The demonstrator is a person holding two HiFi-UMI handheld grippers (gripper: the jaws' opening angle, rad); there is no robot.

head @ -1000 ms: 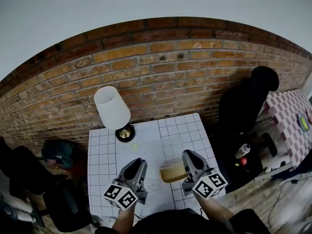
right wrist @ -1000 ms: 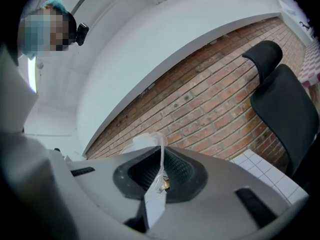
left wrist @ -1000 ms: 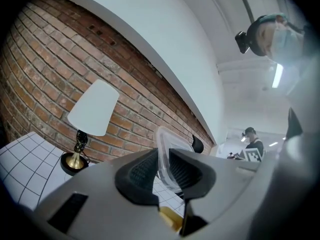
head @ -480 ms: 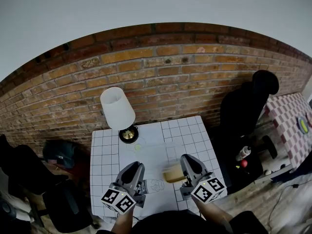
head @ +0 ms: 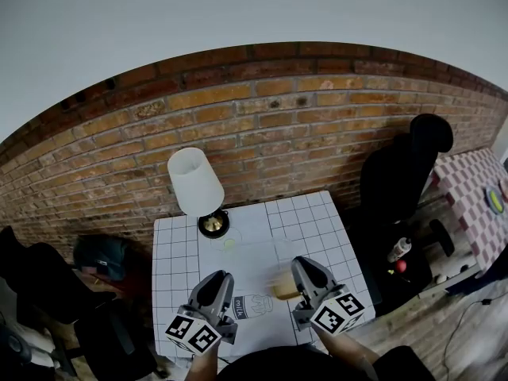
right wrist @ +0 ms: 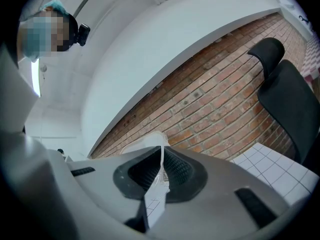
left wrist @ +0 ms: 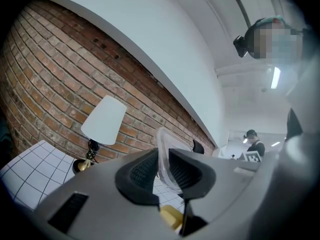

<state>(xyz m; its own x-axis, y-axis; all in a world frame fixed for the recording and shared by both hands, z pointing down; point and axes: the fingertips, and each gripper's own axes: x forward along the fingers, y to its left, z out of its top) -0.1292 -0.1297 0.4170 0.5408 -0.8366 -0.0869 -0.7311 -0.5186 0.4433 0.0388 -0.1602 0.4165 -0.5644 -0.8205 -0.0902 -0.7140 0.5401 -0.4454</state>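
1. Both grippers sit a touch closer to your body than a second ago. In the left gripper view the white-shaded table lamp with the brass foot (left wrist: 104,120) now shows smaller and further right. Neither grip has changed.
2. Your left gripper (left wrist: 162,160) is clamped narrow on one edge of the clear plastic bag (left wrist: 165,143), and the film stands upright between its ribbed pads.
3. Your right gripper (right wrist: 161,168) pinches the opposite edge, with its jaws almost together and only thin film between them.
4. You hold the bag in the air above the near part of the white gridded table (head: 321,217). Its long axis runs left to right across you, from one gripper to the other.
5. A tan block (head: 286,285) inside the bag hangs just beside your right gripper and apart from the left, so the right one is nearer the weight.
6. A small pale green disc (head: 230,244) lies on the table near the lamp's foot. A black office chair (head: 401,173) stands to the right, against the red brick wall (head: 302,125).
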